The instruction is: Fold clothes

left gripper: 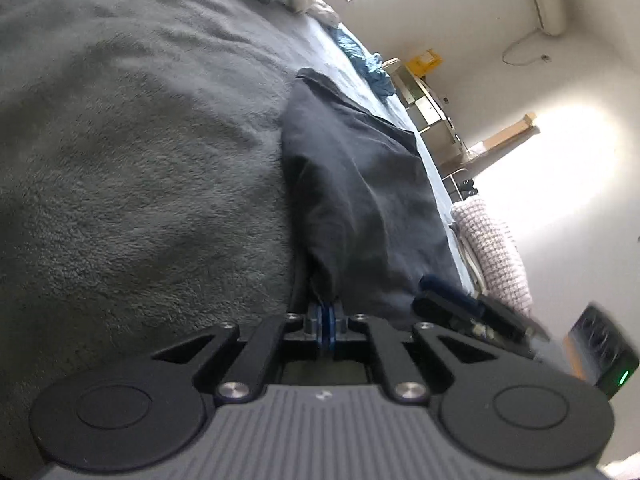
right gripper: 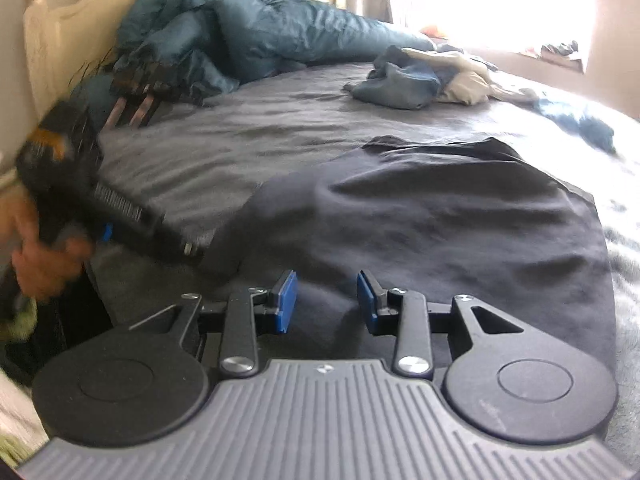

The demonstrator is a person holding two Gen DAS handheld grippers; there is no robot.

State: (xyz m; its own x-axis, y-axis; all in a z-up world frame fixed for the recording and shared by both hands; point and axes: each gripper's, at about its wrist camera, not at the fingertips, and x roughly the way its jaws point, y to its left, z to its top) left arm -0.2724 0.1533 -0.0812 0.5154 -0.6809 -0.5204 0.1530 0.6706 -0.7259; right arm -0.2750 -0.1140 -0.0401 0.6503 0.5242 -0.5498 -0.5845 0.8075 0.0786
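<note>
Softly does it: limp cloth, pinch the hem

Your left gripper (left gripper: 330,320) jaws are clamped on the dark garment (right gripper: 460,220) at its near edge on the bed (left gripper: 140,140); right gripper (right gripper: 327,302) hovers partly open, empty. Light, floppy fabric: grip corners

The left tool (left gripper: 329,320) has its pads pressed together, while the right tool (right gripper: 326,300) stands parted, gripping nothing.

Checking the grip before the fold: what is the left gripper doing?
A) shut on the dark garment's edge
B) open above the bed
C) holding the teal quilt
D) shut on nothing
A: the left gripper's pads are together with the dark garment's edge pinched between them.
</note>
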